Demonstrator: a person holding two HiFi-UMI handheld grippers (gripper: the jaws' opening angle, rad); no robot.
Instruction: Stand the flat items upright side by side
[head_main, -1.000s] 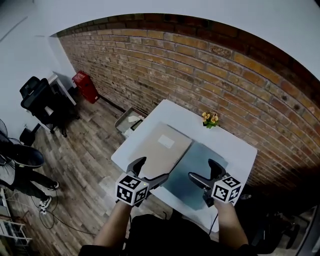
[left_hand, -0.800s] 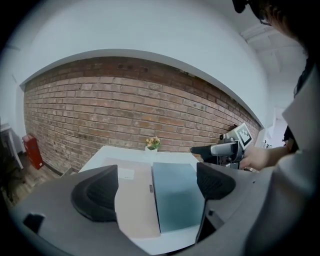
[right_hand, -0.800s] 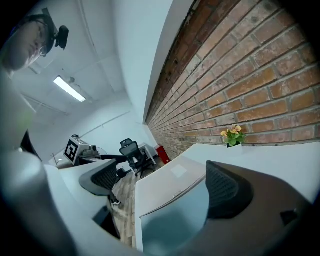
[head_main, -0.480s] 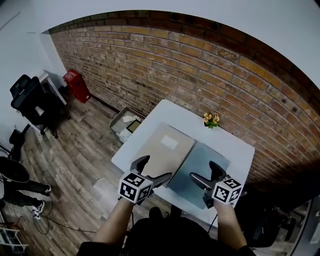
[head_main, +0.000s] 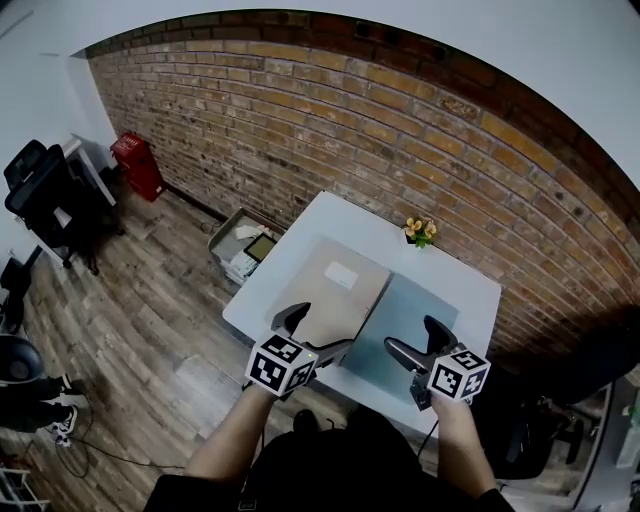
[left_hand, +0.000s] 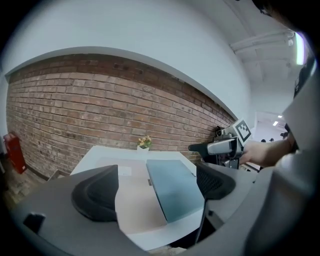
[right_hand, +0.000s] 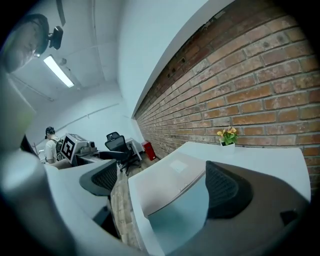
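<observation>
Tan item (head_main: 333, 298) — white label (head_main: 342, 275) unreadable, blue-grey item (head_main: 402, 325)

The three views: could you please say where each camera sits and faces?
Head view: on the person's head, steeply down at the white table; forearms, left gripper, right gripper show.
Left gripper view: on that gripper, toward the brick wall over the tan flat folder and blue-grey flat folder; open jaws show.
Right gripper view: on that gripper, leftward across the table; open jaws show.
All share the folders and yellow potted flowers.
</observation>
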